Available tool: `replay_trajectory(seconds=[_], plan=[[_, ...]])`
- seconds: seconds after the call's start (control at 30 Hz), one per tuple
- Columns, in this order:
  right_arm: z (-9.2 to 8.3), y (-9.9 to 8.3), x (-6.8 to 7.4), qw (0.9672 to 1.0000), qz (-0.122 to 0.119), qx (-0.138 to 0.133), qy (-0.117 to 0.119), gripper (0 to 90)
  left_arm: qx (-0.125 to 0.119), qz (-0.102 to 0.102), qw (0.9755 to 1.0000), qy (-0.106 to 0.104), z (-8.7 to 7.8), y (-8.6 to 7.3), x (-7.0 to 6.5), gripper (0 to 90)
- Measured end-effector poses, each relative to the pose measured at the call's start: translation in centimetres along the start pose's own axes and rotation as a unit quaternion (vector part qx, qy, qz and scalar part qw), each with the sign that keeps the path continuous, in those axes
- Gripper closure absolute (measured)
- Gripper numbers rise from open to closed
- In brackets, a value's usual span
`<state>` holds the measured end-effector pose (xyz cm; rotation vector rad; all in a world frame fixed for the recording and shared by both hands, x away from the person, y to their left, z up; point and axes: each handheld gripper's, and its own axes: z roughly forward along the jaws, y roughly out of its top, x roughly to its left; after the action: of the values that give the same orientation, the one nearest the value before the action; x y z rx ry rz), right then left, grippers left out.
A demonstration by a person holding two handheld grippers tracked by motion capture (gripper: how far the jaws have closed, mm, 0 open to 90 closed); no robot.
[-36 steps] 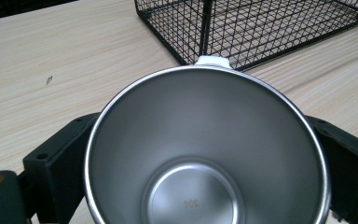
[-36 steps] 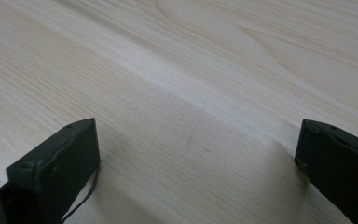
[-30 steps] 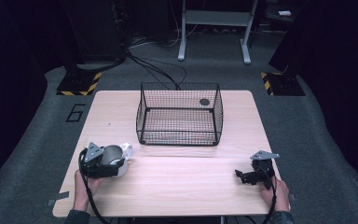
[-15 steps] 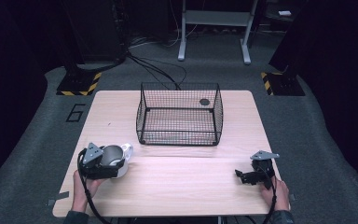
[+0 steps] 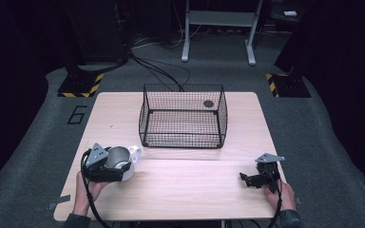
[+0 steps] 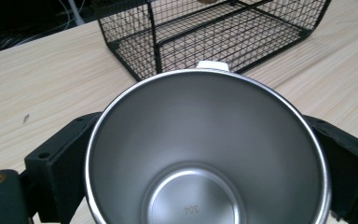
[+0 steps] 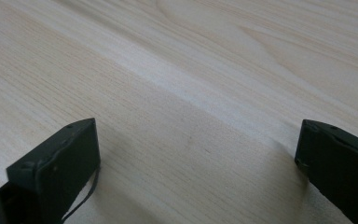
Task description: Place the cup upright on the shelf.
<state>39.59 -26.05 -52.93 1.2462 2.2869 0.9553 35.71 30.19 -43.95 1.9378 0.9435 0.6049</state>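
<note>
Left tongs [image 5: 116, 166] grip the steel mug [image 6: 207, 149] at the tabletop's [image 5: 195, 190] near-left. The wire basket [image 5: 183, 116] lies ahead and to the right (left hand far nearer). Right tongs [image 5: 252, 179] rest open and empty, near-right.

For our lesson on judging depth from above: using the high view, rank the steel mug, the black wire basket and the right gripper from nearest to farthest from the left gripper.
1. Steel mug with white handle: between the jaws of the left gripper, near left.
2. Black wire basket: ahead, toward the table's middle.
3. Right gripper: across the table, near right edge.
</note>
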Motion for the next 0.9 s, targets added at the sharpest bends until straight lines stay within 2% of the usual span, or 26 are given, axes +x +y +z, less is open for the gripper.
replay_trajectory(seconds=[0.27, 0.53, 0.73, 0.9], plan=[[0.1, 0.0, -0.1, 1.0000, -0.005, -0.001, 0.004, 0.0, -0.008, 0.005, 0.9998, -0.020, 0.1, 0.9, -0.5, 6.3], [0.1, 0.1, -0.1, 0.9999, -0.009, -0.001, 0.005, 0.0, -0.003, 0.020, 0.9993, -0.033, 0.2, 1.7, -1.3, 6.3], [0.1, 0.1, -0.1, 0.9999, -0.009, -0.001, 0.005, 0.0, -0.008, 0.029, 0.9988, -0.039, 0.4, 2.9, -1.8, 6.3], [0.1, 0.1, -0.1, 1.0000, -0.009, -0.001, 0.005, 0.0, -0.007, 0.038, 0.9978, -0.053, 0.9, 3.8, -2.3, 6.3]])
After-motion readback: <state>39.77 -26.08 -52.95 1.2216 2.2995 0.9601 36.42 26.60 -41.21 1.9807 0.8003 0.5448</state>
